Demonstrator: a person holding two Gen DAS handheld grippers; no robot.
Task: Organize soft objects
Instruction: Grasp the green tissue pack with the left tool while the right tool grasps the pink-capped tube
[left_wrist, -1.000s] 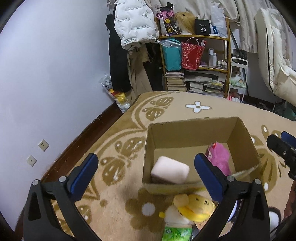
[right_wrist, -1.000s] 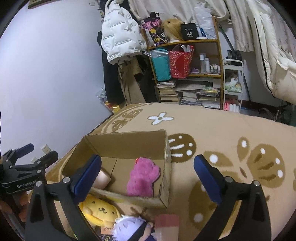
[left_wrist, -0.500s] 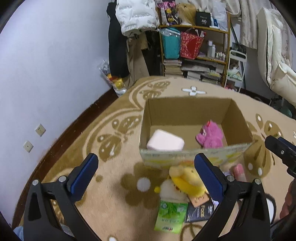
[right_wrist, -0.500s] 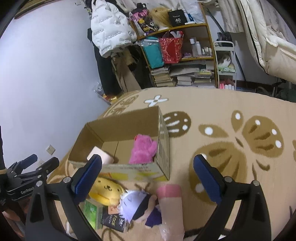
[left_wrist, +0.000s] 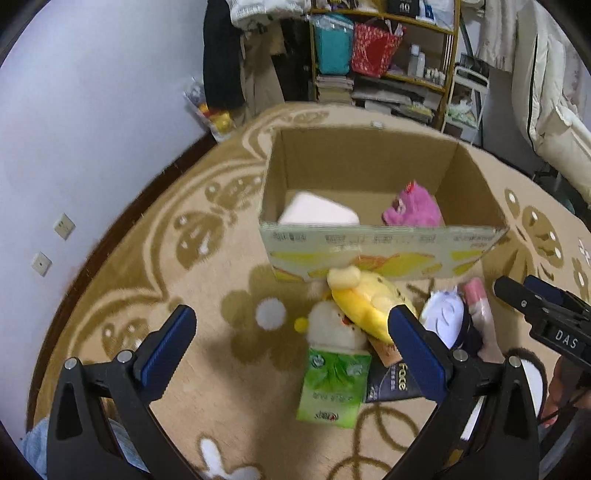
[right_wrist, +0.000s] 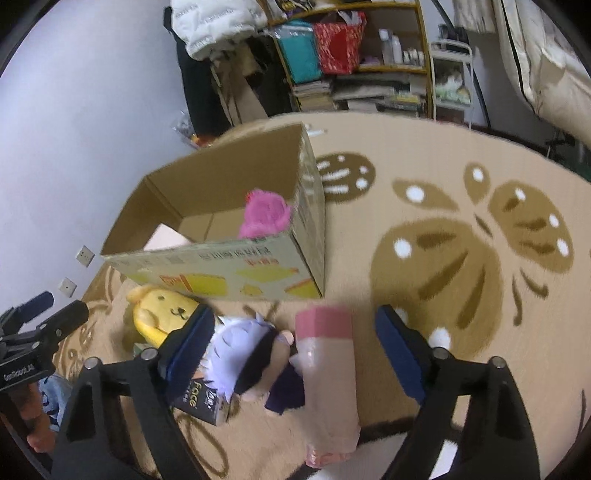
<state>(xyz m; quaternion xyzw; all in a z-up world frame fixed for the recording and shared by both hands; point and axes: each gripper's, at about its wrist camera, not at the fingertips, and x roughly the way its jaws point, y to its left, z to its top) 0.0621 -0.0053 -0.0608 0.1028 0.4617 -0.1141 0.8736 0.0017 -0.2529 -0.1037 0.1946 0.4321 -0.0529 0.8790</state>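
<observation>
An open cardboard box (left_wrist: 380, 251) (right_wrist: 221, 269) stands on the carpet and holds a pink plush (left_wrist: 413, 210) (right_wrist: 264, 214) and a pale pink block (left_wrist: 317, 214). In front of it lie a yellow dog plush (left_wrist: 369, 299) (right_wrist: 166, 310), a white-haired doll (right_wrist: 243, 362) (left_wrist: 445, 317), a pink tissue pack (right_wrist: 328, 384), a green tissue pack (left_wrist: 332, 387) and a black "Face" pack (left_wrist: 391, 380). My left gripper (left_wrist: 291, 332) is open and empty above the pile. My right gripper (right_wrist: 295, 343) is open and empty, over the doll and the pink pack.
A patterned beige carpet (right_wrist: 461, 258) covers the floor. A cluttered shelf (left_wrist: 384, 55) with bags and books stands at the back, hung coats (right_wrist: 214, 44) to its left. A white wall (left_wrist: 74, 129) runs along the left, bedding (left_wrist: 554, 110) at the right.
Both grippers have pulled back from the box and tilted down, so the pile of soft things in front of it now fills the lower views. Both stay open.
</observation>
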